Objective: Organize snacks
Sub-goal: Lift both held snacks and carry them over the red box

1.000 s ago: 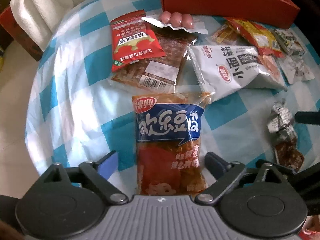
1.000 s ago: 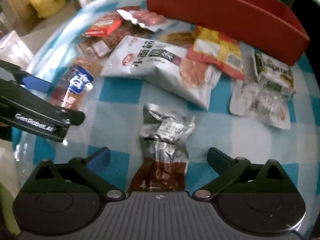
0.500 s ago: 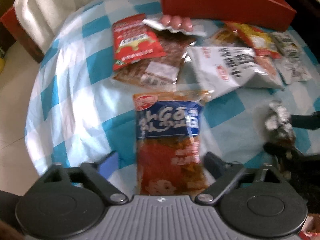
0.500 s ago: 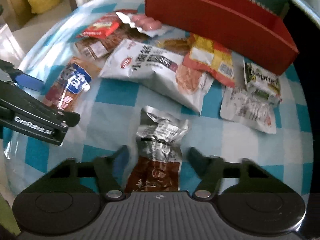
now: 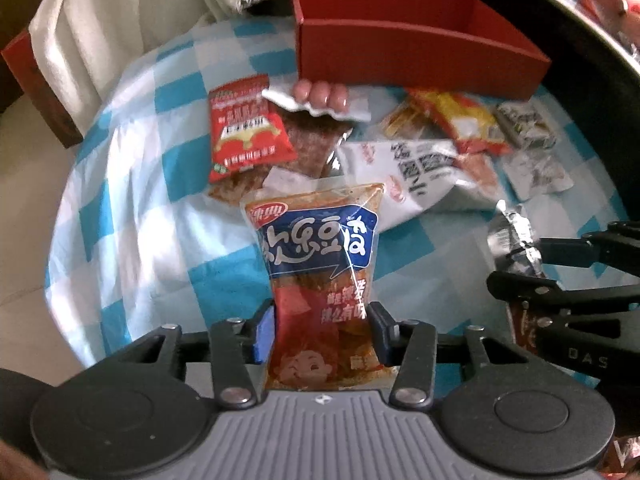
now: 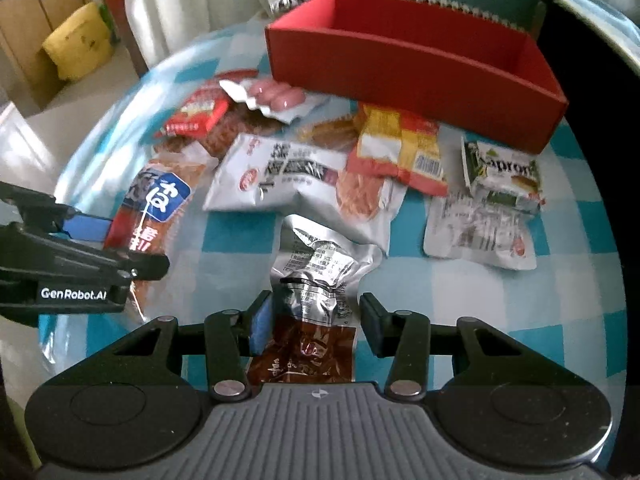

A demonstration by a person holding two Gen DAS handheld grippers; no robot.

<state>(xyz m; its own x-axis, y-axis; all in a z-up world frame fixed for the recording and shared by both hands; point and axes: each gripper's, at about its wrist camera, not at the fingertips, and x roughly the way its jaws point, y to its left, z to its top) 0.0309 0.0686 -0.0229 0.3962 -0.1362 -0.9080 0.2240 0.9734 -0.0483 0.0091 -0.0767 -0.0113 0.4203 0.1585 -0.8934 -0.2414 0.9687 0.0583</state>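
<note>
My left gripper is shut on a blue-and-orange snack packet and holds it raised off the checked tablecloth; the packet also shows in the right wrist view. My right gripper is shut on a silver-and-brown snack pouch, lifted a little; the pouch also shows in the left wrist view. An open red box stands at the back of the table and also shows in the left wrist view.
Several loose snacks lie before the box: a red packet, a sausage pack, a white noodle bag, a yellow-red packet, a green-white packet and a clear pouch. A white cloth hangs at back left.
Both grippers closed on their packets and lifted them. Both cameras rose and tilted, so the red box interior now shows.
</note>
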